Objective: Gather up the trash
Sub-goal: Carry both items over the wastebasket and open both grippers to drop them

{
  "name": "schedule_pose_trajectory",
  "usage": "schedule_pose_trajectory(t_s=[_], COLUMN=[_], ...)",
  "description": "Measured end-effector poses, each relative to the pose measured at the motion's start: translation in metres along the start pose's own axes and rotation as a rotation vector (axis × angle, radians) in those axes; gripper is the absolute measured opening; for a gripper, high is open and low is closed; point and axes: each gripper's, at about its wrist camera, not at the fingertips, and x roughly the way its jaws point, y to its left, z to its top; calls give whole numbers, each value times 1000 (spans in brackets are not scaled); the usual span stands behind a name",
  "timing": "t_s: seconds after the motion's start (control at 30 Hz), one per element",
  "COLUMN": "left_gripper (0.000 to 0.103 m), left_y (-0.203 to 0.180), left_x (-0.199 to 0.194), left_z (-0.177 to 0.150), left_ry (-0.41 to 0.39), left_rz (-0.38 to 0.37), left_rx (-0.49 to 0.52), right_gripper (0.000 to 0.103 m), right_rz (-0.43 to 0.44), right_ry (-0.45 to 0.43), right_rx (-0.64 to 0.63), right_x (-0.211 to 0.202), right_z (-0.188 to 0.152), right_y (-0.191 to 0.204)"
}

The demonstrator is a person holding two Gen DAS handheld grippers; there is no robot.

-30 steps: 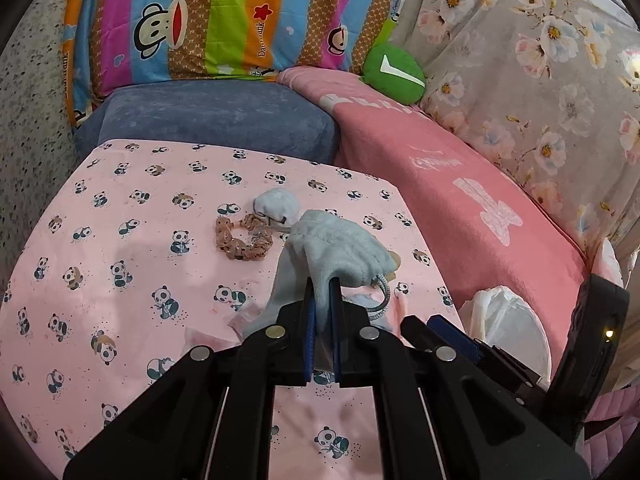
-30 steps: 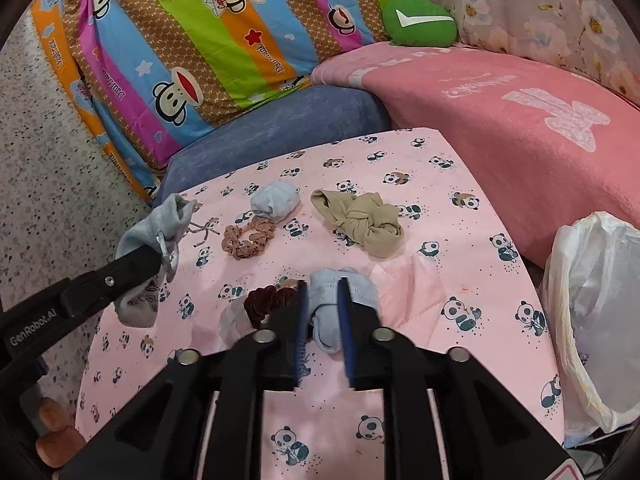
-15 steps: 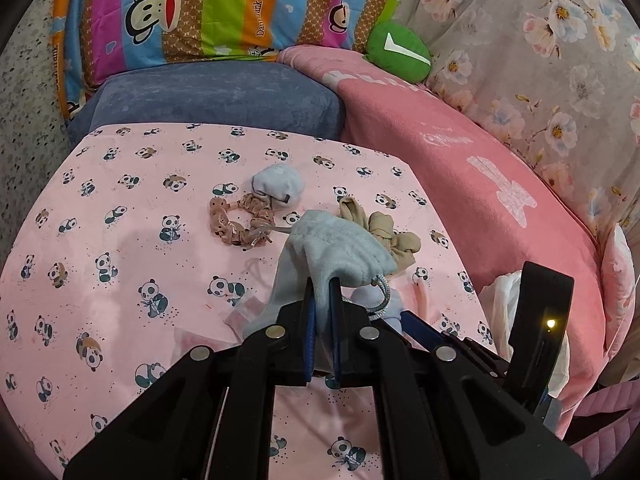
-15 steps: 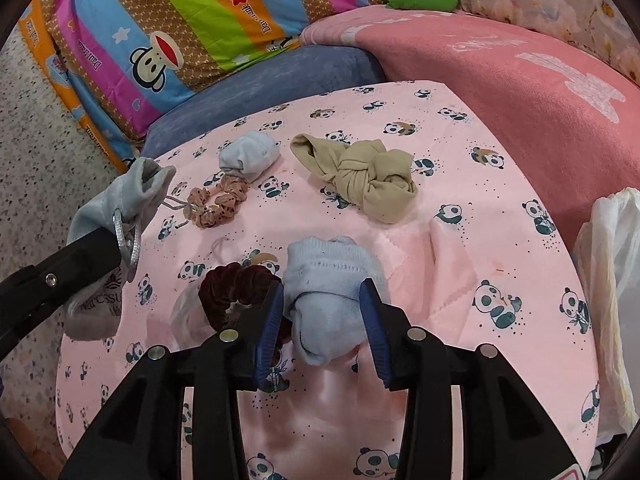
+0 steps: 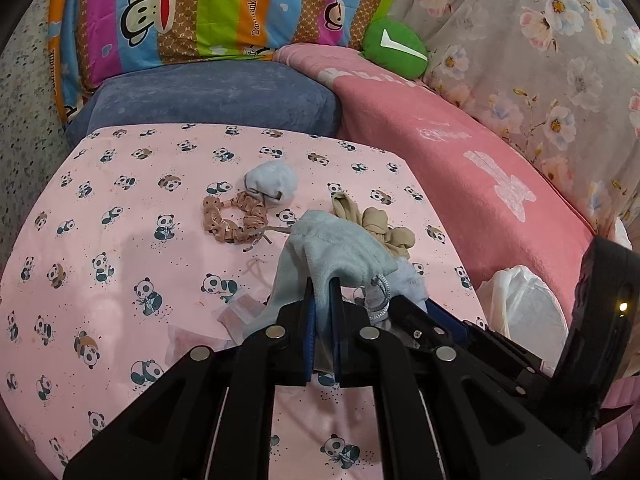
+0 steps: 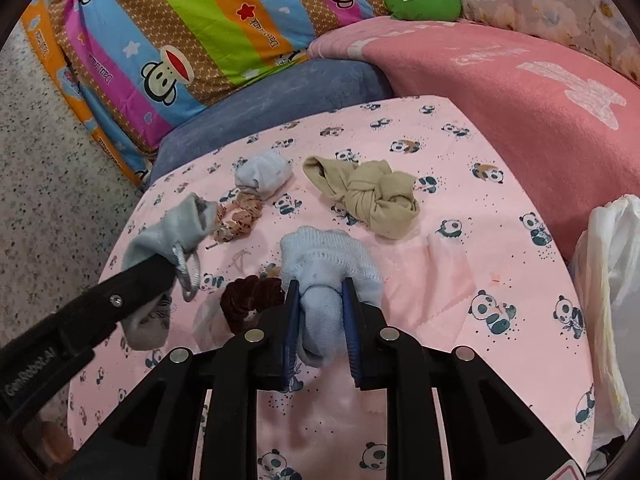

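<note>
The right gripper point(image 6: 320, 300) has just been closing, and its blue pads now press on both sides of a rolled pale blue sock point(image 6: 326, 276) that rests on the panda cloth point(image 6: 460, 280). The left gripper point(image 5: 320, 300) is clamped tight on a grey drawstring pouch point(image 5: 332, 256), whose fabric drapes over its fingertips with a silvery cord loop hanging beside them.

Taking the blue sock as the landmark: a dark red scrunchie point(image 6: 250, 296) lies touching it on the left, partly tucked behind the right gripper's left finger. Beyond it, farther up the cloth, sits a knotted beige stocking point(image 6: 372, 196), and to the upper left a peach scrunchie point(image 6: 236, 216) with a small pale blue bundle point(image 6: 262, 174) just beside it. Right of the sock, a thin pink scrap lies flat (hard to tell from the cloth itself).

The cloth is pink with small pandas. Behind it are a blue-grey cushion point(image 5: 216, 96), a striped cartoon-monkey pillow point(image 5: 200, 8), a pink blanket point(image 5: 460, 160) and a green cushion point(image 5: 394, 52). A white plastic bag point(image 6: 612, 280) hangs off the cloth's right edge.

From the left wrist view the pouch hides most of the sock and the red scrunchie altogether; the right wrist view shows both, plus the pouch from the side.
</note>
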Motion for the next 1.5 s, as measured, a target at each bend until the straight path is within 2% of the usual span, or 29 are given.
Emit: schedule_pose_trajectory(t_s=[0.27,0.47,0.67,1.07,1.3,1.5], left_gripper=[6,6,6,6,8,8], left_y=[-36,-74,-116,-201,-234,-254], left_x=[-19,-24,-22,-3,15,27], left_z=[5,4,-3,-23,-36,-45], left_ry=[-37,-46,-35,15,64,92], left_rz=[-21,-43,-67,-135,-170,-180], left_rx=[54,114,193,340,384,410], right_gripper=[21,21,22,22,22,24], right_rz=[3,-59,-126,-225,-264,-283], right_ry=[-115,-168,-192,-213,-208,-201], right_rx=[22,32,84,179,243,270], right_x=[-63,-106,-141,-178,-189,-191], right_z=[11,12,9,-8,-22,-28], right_y=[-13,-36,-79,-159,-206,-227])
